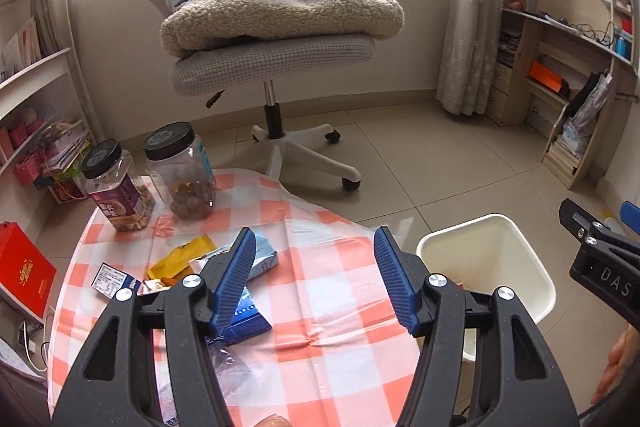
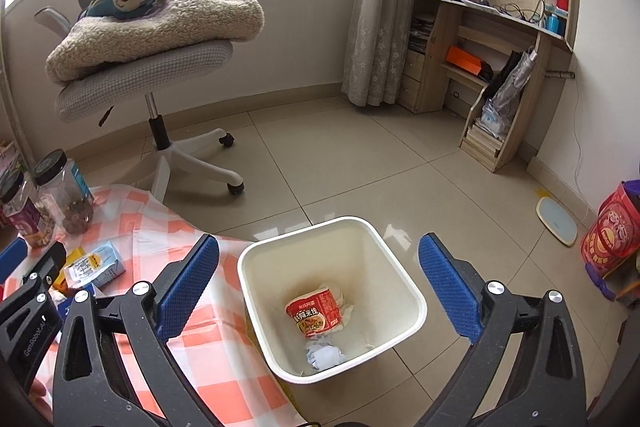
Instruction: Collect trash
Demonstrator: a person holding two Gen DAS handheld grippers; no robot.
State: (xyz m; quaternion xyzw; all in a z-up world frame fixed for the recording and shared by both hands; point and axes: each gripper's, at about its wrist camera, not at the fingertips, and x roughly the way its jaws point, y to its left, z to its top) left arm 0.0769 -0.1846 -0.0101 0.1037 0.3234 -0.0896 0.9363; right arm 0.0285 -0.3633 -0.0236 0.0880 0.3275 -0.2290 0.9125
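Blue-padded left tongs (image 1: 315,277) are standing wide with nothing between them, hovering over the checked bench (image 1: 340,267), probably because wrappers (image 1: 182,259) and a milk carton (image 2: 96,265) are lying there awaiting pickup. Right tongs (image 2: 320,287), also wide and empty, are hanging above the white bin (image 2: 256,259), where a noodle cup (image 2: 314,313) and crumpled paper (image 2: 324,353) are lying.

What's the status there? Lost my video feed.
Left gripper open, empty, over table. Right gripper open, empty, above bin. Red wrapper already binned; wrappers left on tablecloth. Nothing blocking.
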